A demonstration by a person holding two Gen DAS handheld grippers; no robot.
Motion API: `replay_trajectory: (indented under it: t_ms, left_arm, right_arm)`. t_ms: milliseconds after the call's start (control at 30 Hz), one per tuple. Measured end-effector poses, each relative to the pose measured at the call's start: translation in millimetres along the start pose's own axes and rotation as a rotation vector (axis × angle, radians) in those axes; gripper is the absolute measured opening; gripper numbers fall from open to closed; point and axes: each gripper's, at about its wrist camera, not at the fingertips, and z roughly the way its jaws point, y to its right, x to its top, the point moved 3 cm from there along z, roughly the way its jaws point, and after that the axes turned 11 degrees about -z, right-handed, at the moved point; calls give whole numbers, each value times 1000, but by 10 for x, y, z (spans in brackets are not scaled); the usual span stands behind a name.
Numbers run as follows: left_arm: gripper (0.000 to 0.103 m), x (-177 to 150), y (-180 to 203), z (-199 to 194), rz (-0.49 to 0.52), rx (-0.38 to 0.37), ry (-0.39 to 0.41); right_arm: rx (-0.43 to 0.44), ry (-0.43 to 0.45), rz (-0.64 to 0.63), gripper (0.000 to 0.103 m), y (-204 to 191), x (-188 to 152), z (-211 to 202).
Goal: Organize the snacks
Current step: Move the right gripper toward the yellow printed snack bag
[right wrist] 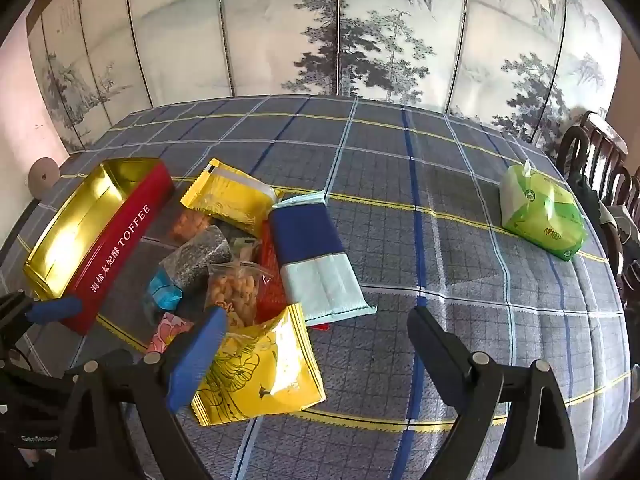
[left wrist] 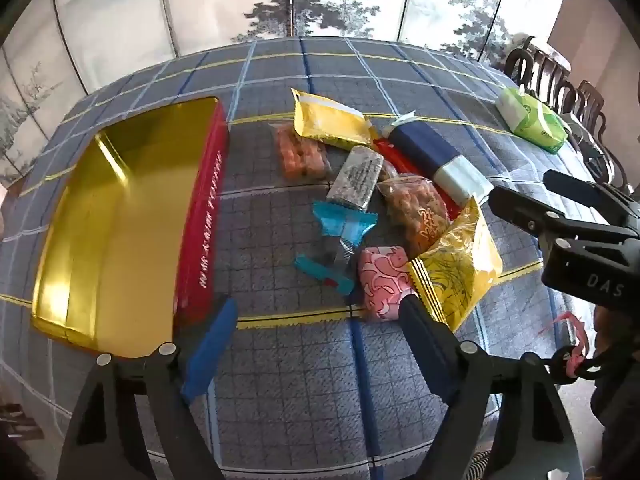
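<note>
Hovering both grippers, left (left wrist: 320,312) and right (right wrist: 316,320), with jaws apart and empty over the snacks (left wrist: 384,200), we judged the heap lay beside the open tin (left wrist: 100,240) so each packet could go straight in.

The tin (left wrist: 120,216) looks like metal, its gold inside mirror-glossy, its red wall (right wrist: 120,256) smooth and shiny. The yellow packets (right wrist: 256,376) are glossy crinkled film. The tablecloth (right wrist: 440,240) is matt woven cloth. The tissue pack (right wrist: 540,212) seems soft plastic wrap.
</note>
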Motion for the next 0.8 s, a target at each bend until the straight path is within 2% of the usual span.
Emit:
replay_trajectory:
  t_ms: [200, 800]
  left_arm:
    - [79, 12, 13, -24, 26, 28, 14]
    - [79, -13, -40, -51, 6, 40, 6]
  right_arm:
    - [8, 3, 3, 94, -44, -51, -20]
    - [8, 7, -7, 94, -57, -11, -86]
